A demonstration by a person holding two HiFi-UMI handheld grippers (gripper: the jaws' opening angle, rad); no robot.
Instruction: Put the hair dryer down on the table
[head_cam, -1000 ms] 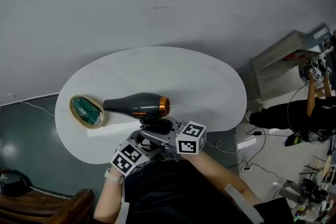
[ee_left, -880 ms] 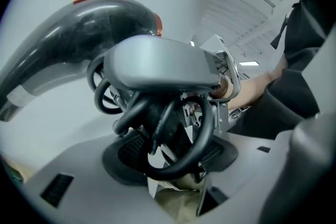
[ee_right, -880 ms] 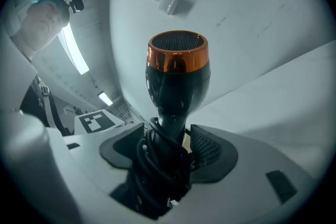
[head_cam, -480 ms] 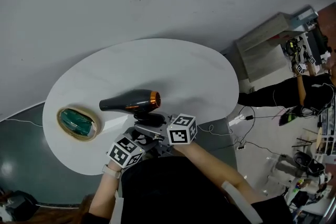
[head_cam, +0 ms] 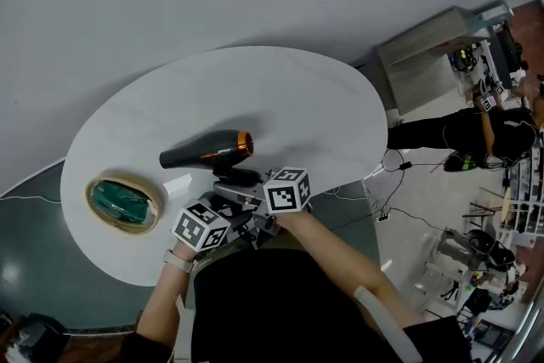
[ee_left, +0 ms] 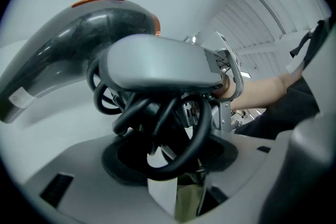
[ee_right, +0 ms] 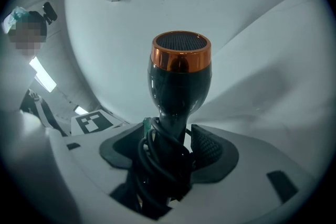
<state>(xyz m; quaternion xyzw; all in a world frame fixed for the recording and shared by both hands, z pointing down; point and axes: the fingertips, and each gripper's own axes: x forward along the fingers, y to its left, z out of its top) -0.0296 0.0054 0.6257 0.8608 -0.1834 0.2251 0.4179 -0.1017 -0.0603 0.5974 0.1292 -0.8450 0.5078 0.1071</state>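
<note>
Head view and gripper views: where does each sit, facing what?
Head view: on the head, steeply down at the table; forearms, left gripper, right gripper show.
Left gripper view: on left gripper, facing hair dryer's side, cord in jaws; forearm shows.
Right gripper view: on right gripper, up the clamped handle; left gripper's cube shows.
All share the hair dryer.

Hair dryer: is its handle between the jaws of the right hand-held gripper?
Yes, the right gripper view shows the handle of the hair dryer, wrapped in its cord, clamped in the right hand-held gripper.
</note>
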